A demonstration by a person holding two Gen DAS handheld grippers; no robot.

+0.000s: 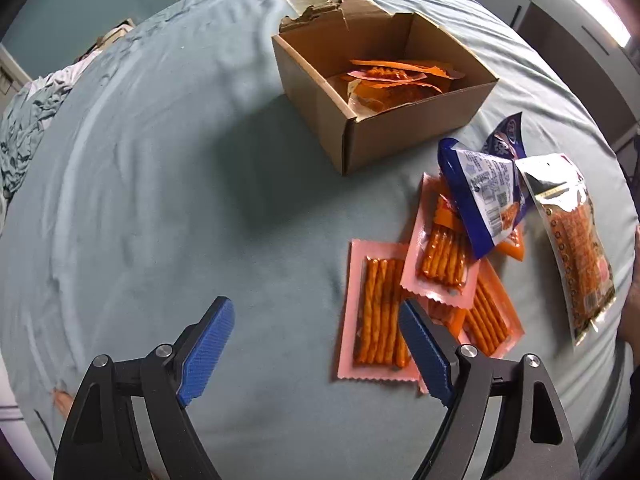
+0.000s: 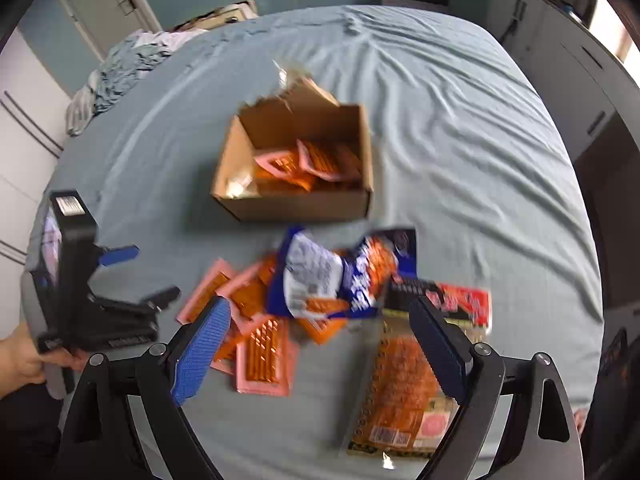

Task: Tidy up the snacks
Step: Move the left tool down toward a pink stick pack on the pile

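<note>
An open cardboard box [image 1: 352, 136] [image 2: 240, 168] on the bed holds several orange snack packets [image 1: 392, 80] [image 2: 316, 164]. Below it lies a loose pile: pink packets of orange sticks [image 1: 378, 312] [image 2: 262, 354], a blue-and-white bag [image 1: 482, 192] [image 2: 320, 276] and a large clear bag with a red label [image 1: 572, 248] [image 2: 404, 384]. My left gripper [image 1: 316, 316] hangs open over bare sheet, its right fingertip just above the nearest pink packet. My right gripper [image 2: 320, 320] is open above the pile, nothing between its fingers. The left gripper [image 2: 132, 272] also shows in the right wrist view, held by a hand.
The blue-grey bed sheet [image 1: 160, 200] [image 2: 460, 140] is wrinkled. Crumpled bedding [image 1: 24, 120] [image 2: 120, 68] lies at the far left corner. Cabinets [image 1: 560, 12] stand beyond the bed's right side, and a door [image 2: 100, 4] at the back left.
</note>
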